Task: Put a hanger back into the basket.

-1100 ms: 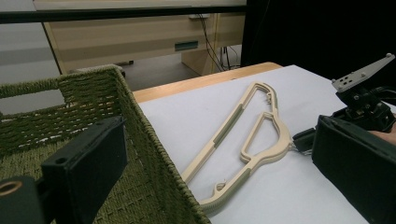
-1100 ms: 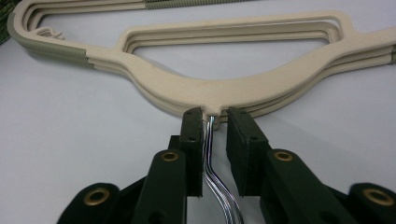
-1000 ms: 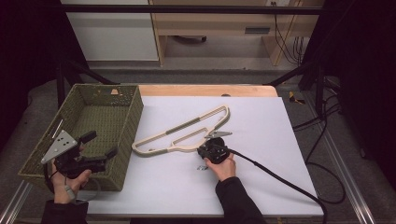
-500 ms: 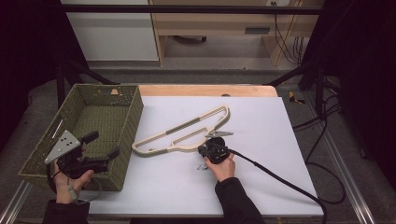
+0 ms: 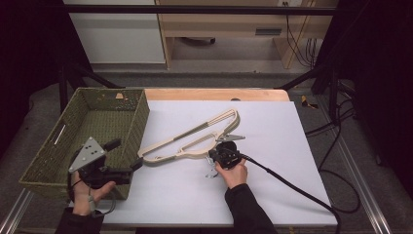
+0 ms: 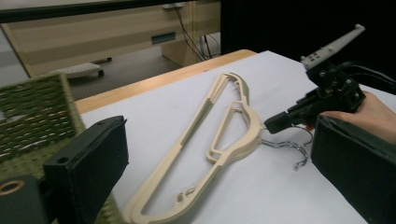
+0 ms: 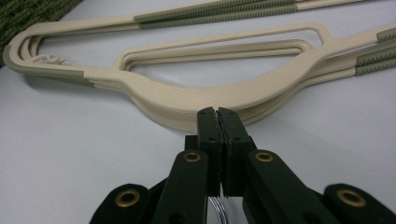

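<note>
Change: left gripper (image 5: 127, 157) carried toward 3 o'clock off the basket (image 5: 51, 158), jaws apart and empty; right gripper (image 5: 216, 153) jaws just closed, clamped on the metal hook (image 6: 290, 145) | Axis: hangers (image 5: 192, 137) laid on white table (image 5: 272, 122), centre, running 8 to 2 o'clock | Look: cream, stacked, ribbed grey-green grips
</note>
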Action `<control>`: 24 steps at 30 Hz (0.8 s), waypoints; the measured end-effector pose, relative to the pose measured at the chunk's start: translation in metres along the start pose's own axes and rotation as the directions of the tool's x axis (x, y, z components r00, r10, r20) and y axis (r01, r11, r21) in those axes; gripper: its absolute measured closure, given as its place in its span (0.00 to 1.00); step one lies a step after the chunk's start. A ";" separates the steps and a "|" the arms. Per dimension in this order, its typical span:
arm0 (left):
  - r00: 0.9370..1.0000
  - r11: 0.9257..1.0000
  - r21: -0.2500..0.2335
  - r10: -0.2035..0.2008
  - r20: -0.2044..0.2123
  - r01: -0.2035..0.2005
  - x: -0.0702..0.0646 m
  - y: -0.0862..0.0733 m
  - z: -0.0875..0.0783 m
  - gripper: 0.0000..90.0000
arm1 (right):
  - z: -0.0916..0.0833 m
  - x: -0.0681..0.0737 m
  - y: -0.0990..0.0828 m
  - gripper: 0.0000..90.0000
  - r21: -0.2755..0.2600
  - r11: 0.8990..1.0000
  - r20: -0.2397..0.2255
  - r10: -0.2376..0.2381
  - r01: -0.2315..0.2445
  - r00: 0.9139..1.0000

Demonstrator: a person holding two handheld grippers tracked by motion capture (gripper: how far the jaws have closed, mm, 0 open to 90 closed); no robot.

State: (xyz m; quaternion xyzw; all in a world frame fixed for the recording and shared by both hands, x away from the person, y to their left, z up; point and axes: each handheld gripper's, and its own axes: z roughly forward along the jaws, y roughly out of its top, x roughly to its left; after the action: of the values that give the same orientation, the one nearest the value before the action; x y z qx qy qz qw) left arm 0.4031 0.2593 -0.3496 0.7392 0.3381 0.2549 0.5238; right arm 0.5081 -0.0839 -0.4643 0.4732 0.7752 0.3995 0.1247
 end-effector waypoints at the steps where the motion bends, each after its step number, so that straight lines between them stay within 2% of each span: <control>1: 1.000 1.000 0.009 0.006 0.008 -0.007 -0.004 0.000 0.004 0.05 | 0.000 0.000 0.000 0.99 0.004 1.000 0.003 -0.003 0.003 1.000; 3: 1.000 1.000 0.019 0.012 0.017 -0.012 -0.008 0.000 0.009 0.05 | 0.000 0.000 0.000 0.99 0.007 1.000 0.007 -0.008 0.008 1.000; 4: 0.999 0.999 0.037 0.023 0.035 -0.024 -0.013 0.000 0.018 0.05 | -0.001 0.000 0.000 0.99 0.003 1.000 0.018 -0.022 0.022 1.000; 5: 0.999 0.999 0.037 0.023 0.035 -0.024 -0.013 0.000 0.018 0.05 | -0.002 -0.001 0.000 0.99 0.002 0.999 0.015 -0.037 0.037 0.999; 6: 0.998 0.998 0.055 0.035 0.047 -0.037 -0.018 -0.001 0.026 0.05 | -0.002 0.000 0.000 0.99 0.002 0.999 0.014 -0.040 0.040 0.999; 11: 0.997 0.996 0.082 0.033 0.075 -0.039 -0.025 -0.003 0.040 0.05 | -0.006 -0.001 0.002 0.99 0.001 0.998 0.007 -0.057 0.057 0.998; 15: 0.995 0.989 0.137 0.049 0.091 -0.062 -0.033 -0.007 0.062 0.05 | -0.012 -0.002 0.008 0.99 -0.002 0.998 -0.001 -0.056 0.056 0.998; 18: 0.993 0.983 0.162 0.066 0.098 -0.081 -0.038 -0.006 0.076 0.06 | -0.016 -0.001 0.012 0.99 -0.012 0.998 0.003 -0.065 0.065 0.998; 19: 0.993 0.983 0.162 0.066 0.098 -0.081 -0.038 -0.006 0.076 0.07 | -0.017 -0.002 0.013 0.99 -0.010 0.997 0.004 -0.075 0.075 0.997; 20: 0.992 0.980 0.179 0.074 0.107 -0.092 -0.040 -0.005 0.087 0.07 | -0.019 -0.001 0.014 0.99 -0.012 0.997 0.003 -0.075 0.075 0.997; 24: 0.985 0.966 0.223 0.105 0.135 -0.133 -0.046 -0.005 0.110 0.10 | -0.021 -0.002 0.019 0.99 -0.008 0.997 -0.001 -0.072 0.072 0.997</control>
State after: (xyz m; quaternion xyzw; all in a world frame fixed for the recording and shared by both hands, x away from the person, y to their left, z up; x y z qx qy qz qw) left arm 0.4530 0.1586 -0.3910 0.8283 0.2878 0.1991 0.4376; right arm 0.5087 -0.0916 -0.4366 0.4444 0.7902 0.3980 0.1403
